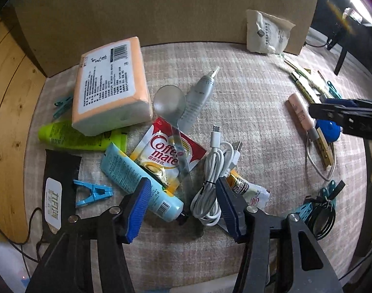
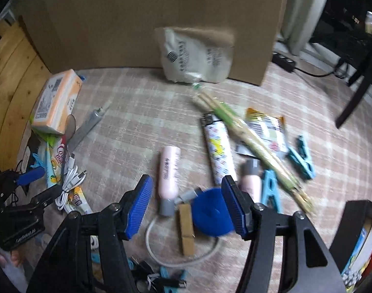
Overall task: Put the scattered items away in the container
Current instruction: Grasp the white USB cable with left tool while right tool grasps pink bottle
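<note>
Scattered items are spread over a checked beige cloth [image 1: 247, 92] in front of a large cardboard box [image 1: 161, 7]. A coiled white USB cable [image 1: 211, 171] lies with its long axis running away from the left wrist camera, its plugs pointing toward the box. It is seen between the spread blue pads of the left gripper [image 1: 183, 207], which grips nothing; whether the pads touch it cannot be told. Just beside the cable lie a Coffee-mate sachet [image 1: 161, 153] under a clear plastic spoon [image 1: 171, 105], a light-blue tube [image 1: 137, 180] and a green tube [image 1: 71, 136] partly under an orange tissue pack [image 1: 110, 83].

In the right wrist view, the right gripper [image 2: 187, 205] is likewise held apart and empty over a blue round object [image 2: 211, 212], a wooden clothespin [image 2: 186, 229] and a pink tube [image 2: 169, 173] whose grey cap points toward the camera. A patterned lighter [image 2: 219, 146] and wrapped chopsticks [image 2: 249, 141] lie beyond. A black container [image 2: 356, 239] at the lower right holds printed packets. Wooden planks [image 1: 7, 97] border the cloth on the left.
</note>
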`<control>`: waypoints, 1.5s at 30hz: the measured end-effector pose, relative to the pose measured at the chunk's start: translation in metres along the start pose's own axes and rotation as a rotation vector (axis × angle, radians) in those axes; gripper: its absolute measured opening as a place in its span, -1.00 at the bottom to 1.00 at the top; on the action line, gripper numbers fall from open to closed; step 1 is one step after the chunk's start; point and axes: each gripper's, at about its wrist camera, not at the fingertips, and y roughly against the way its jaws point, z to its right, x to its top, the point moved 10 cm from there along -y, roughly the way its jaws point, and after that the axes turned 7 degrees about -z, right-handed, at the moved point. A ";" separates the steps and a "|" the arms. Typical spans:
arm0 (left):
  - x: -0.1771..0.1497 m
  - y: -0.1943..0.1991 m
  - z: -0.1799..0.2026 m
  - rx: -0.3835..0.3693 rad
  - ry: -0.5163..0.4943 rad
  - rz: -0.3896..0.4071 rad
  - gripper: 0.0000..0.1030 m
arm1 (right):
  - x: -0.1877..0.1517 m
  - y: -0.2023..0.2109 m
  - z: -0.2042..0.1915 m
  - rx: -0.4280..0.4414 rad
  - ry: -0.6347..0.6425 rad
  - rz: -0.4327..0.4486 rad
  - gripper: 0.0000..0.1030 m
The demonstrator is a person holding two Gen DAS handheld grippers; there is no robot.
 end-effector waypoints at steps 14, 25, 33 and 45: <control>0.019 -0.004 0.016 0.010 -0.050 -0.005 0.09 | 0.001 -0.024 -0.008 0.009 -0.002 -0.065 -0.18; 0.021 -0.008 0.022 0.021 -0.014 -0.004 -0.67 | -0.006 -0.019 -0.001 0.019 -0.016 -0.045 -0.61; 0.021 0.008 0.014 -0.046 0.076 0.030 -0.68 | -0.015 0.002 0.002 0.051 -0.035 0.006 -0.61; 0.003 0.061 0.020 -0.080 0.095 0.107 -0.68 | -0.024 0.032 -0.006 0.089 -0.064 0.081 -0.61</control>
